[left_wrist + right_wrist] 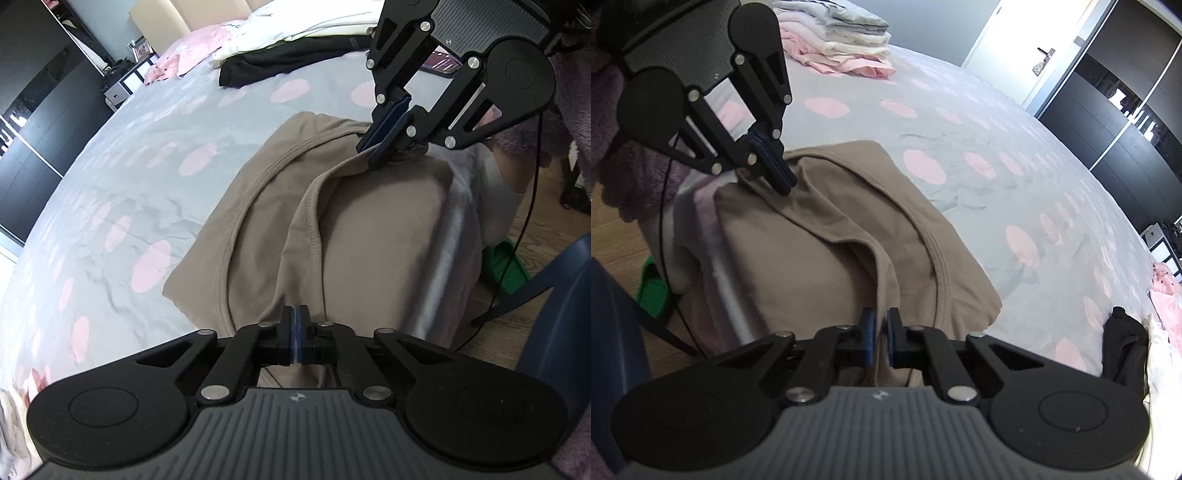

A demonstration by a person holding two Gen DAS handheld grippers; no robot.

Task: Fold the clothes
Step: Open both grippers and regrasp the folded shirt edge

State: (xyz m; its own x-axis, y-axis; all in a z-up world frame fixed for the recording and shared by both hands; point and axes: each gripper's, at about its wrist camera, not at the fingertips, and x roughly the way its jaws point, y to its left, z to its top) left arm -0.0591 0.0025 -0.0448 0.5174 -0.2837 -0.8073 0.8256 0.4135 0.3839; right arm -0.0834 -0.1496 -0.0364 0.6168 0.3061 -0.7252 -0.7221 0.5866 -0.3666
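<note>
Garment (369, 236) lies near black clothing (280, 61) on dotted bedcover (129, 166).

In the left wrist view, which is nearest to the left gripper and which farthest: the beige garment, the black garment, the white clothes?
From the left gripper:
1. Beige garment, right at its fingertips.
2. Black garment, across the bed, upper middle.
3. White clothes, just behind the black one, at the top.

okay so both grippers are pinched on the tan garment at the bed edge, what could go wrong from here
1. The left gripper and right gripper each pinch only a thin fold of the tan garment; it could slip out when lifted.
2. Part of the garment hangs over the bed edge, so a dropped corner may slide toward the floor.
</note>
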